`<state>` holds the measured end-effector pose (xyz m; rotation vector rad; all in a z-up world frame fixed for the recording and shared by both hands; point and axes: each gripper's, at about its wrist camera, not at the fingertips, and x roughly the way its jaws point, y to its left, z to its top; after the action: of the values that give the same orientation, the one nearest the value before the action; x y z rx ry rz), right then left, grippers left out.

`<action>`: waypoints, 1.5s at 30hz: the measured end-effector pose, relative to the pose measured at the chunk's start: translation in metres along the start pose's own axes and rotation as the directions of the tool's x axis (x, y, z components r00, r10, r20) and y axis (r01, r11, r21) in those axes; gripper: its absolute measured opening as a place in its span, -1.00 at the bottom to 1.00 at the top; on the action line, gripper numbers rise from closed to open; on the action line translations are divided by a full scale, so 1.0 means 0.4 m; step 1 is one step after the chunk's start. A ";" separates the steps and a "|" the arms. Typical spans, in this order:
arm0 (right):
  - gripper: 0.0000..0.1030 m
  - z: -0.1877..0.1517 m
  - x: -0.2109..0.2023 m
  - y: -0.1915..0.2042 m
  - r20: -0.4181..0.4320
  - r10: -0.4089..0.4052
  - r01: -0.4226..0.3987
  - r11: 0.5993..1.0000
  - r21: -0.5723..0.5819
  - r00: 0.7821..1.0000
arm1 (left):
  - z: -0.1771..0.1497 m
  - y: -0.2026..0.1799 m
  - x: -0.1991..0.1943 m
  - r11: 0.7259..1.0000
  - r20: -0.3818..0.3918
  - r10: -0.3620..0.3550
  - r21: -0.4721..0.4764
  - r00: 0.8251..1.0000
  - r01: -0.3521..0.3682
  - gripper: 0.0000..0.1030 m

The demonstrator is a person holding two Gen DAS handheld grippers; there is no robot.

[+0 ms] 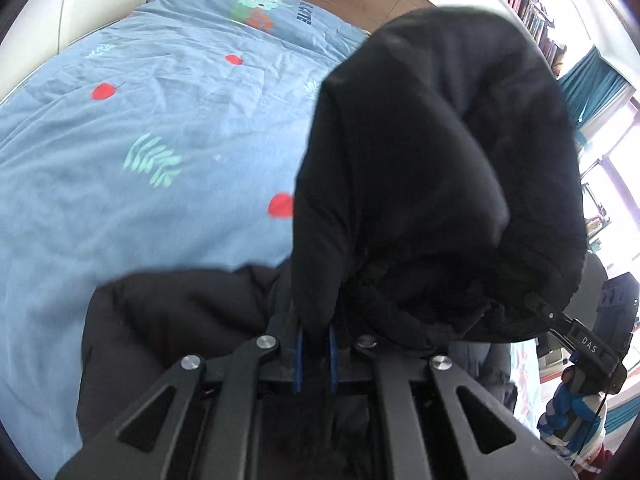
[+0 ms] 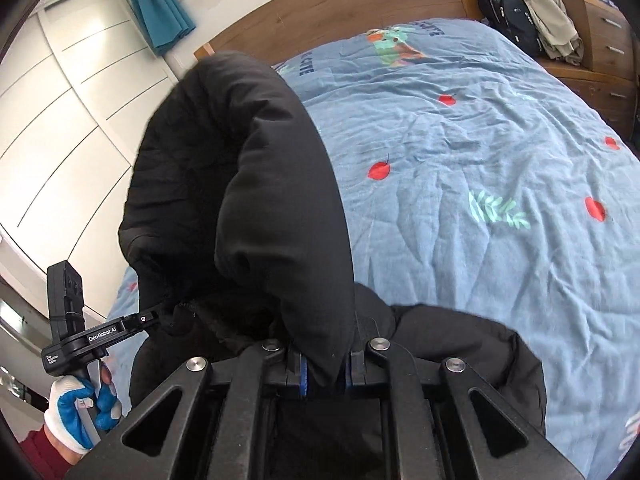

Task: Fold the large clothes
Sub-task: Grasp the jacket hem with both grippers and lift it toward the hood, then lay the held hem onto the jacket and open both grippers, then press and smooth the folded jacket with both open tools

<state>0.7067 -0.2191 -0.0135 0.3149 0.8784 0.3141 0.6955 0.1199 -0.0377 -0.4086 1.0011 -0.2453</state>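
Observation:
A black padded jacket [image 1: 440, 160] is bunched up and held above a bed, and part of it [image 1: 168, 320] still rests on the blue duvet [image 1: 140, 140]. My left gripper [image 1: 316, 344] is shut on a fold of it between its blue pads. My right gripper [image 2: 326, 364] is likewise shut on a fold of the jacket [image 2: 240, 160]. Each view shows the other gripper at the jacket's far side: the right one [image 1: 536, 304] and the left one [image 2: 160, 314], both held in white and blue gloved hands [image 2: 80, 412]. Their fingertips are buried in the fabric.
The blue duvet [image 2: 480, 160] with red and green prints covers the bed up to a wooden headboard [image 2: 340, 12]. A black backpack [image 2: 508, 12] and wooden drawers [image 2: 608, 40] stand at the far right. White wardrobe doors [image 2: 60, 100] are on the left, a bookshelf [image 1: 528, 12] on the other side.

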 end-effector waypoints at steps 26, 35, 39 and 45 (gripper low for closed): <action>0.18 -0.198 -0.331 -0.010 0.075 -0.148 0.148 0.989 -0.002 0.986 | -0.177 -0.139 -0.340 0.987 0.150 0.061 0.139 0.987 -0.082 -0.02; 0.42 -0.060 -0.189 0.165 0.055 -0.065 0.077 0.966 -0.247 0.996 | -0.098 -0.316 -0.188 0.967 0.088 0.029 0.250 0.996 -0.050 0.03; 0.42 -0.150 -0.118 0.132 -0.025 -0.088 0.078 0.961 -0.265 0.996 | -0.179 -0.292 -0.110 0.967 0.038 0.046 0.251 0.998 -0.054 0.03; 0.42 -0.324 -0.016 0.089 -0.140 -0.169 0.113 0.934 -0.338 0.976 | -0.308 -0.200 -0.001 0.953 -0.004 0.142 0.271 0.990 -0.136 0.03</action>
<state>0.5959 -0.1711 -0.0725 -0.0868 0.9903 0.3504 0.5891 0.0212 -0.0603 -0.0860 0.9985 -0.2557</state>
